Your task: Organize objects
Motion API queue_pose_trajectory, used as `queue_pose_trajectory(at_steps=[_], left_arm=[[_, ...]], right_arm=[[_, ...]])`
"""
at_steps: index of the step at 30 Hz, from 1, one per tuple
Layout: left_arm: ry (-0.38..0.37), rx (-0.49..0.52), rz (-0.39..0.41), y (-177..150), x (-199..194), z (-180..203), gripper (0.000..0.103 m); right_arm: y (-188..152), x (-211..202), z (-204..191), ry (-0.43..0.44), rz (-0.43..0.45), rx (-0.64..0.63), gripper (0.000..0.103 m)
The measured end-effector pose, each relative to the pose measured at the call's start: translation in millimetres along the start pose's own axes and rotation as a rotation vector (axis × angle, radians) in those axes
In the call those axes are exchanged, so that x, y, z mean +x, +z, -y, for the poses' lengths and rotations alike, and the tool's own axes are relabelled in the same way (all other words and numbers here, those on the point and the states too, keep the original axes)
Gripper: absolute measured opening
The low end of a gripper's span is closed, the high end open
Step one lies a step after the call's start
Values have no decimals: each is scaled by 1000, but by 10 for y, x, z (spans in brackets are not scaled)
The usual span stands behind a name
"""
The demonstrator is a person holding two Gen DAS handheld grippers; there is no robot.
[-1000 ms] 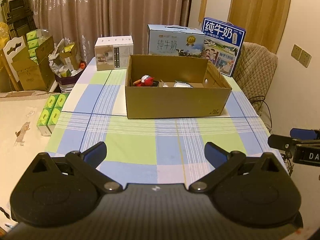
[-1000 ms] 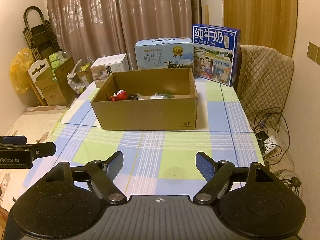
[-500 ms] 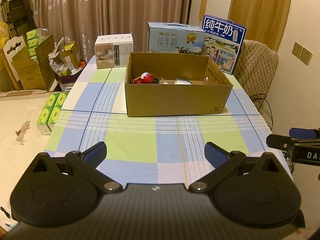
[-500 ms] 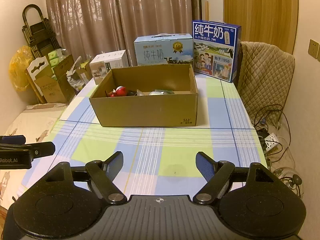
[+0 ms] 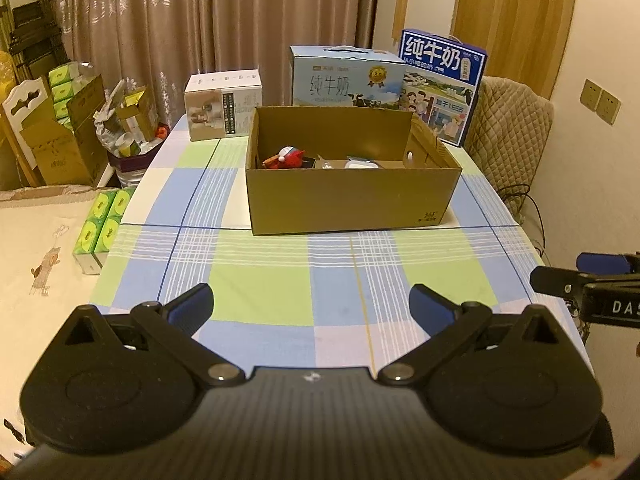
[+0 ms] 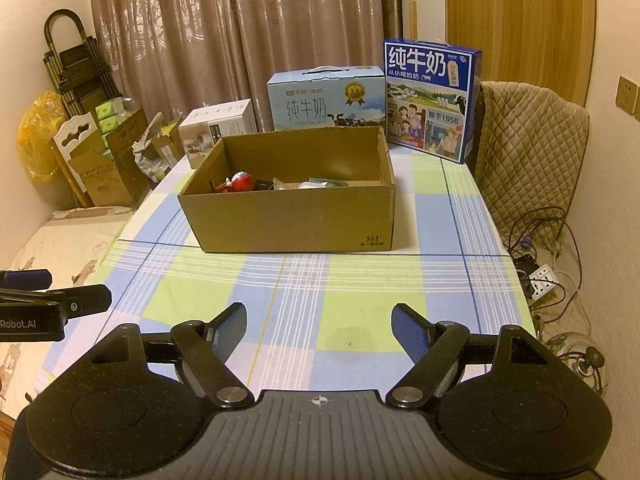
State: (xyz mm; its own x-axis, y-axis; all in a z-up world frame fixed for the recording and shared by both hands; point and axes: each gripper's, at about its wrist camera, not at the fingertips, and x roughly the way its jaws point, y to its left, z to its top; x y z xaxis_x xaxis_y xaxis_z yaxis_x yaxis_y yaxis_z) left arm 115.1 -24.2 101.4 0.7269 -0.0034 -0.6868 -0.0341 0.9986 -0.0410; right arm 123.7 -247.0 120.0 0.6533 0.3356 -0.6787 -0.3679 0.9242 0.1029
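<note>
Checked cloth covers the table under us, and both our grippers hover above its near end, left gripper and right gripper alike with jaws wide apart and holding nothing. Over the last second the cardboard box has slipped slightly further off, so we seem to be drawing back. A red toy and other small items lie inside it, none on the cloth: sorting may be finished or not.

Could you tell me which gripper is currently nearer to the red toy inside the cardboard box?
Left, marginally. The left gripper faces the red toy nearly straight on; the right gripper sits further right.
</note>
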Motion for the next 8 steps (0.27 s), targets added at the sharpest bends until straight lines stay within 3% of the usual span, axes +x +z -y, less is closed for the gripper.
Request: queue_pose_trajectory(at_steps=[3,8], left_arm=[[32,11,28,-13,-27,26,102],[13,-8,24,-4,-38,-4,102]], right_arm=[[-17,11,9,-1,-2,3,77],[-44,9,15,-3,-2,7,77]])
